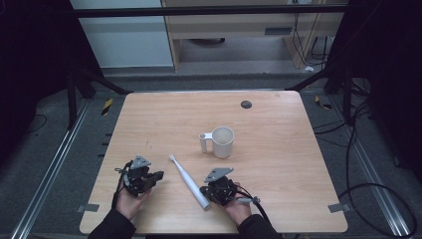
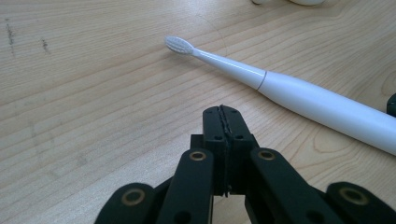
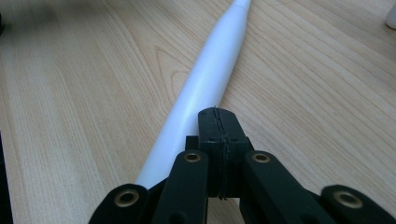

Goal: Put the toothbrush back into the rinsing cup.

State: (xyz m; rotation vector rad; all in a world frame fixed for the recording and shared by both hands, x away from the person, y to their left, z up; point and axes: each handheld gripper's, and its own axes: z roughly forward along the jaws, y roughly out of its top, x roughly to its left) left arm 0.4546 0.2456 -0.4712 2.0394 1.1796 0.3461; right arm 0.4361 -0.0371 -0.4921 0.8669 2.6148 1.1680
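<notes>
A white electric toothbrush lies flat on the wooden table, bristle head pointing away from the person. My left gripper rests to its left, jaws shut and empty. In the left gripper view the toothbrush runs across just beyond the shut tips. My right gripper sits at the thick handle end, also shut with nothing between its jaws. In the right gripper view the handle stretches away right beside the closed tips. A white mug stands upright behind the toothbrush.
A small dark round disc lies near the table's far edge. Cables trail over the floor at the right. Black frame legs stand at both far corners.
</notes>
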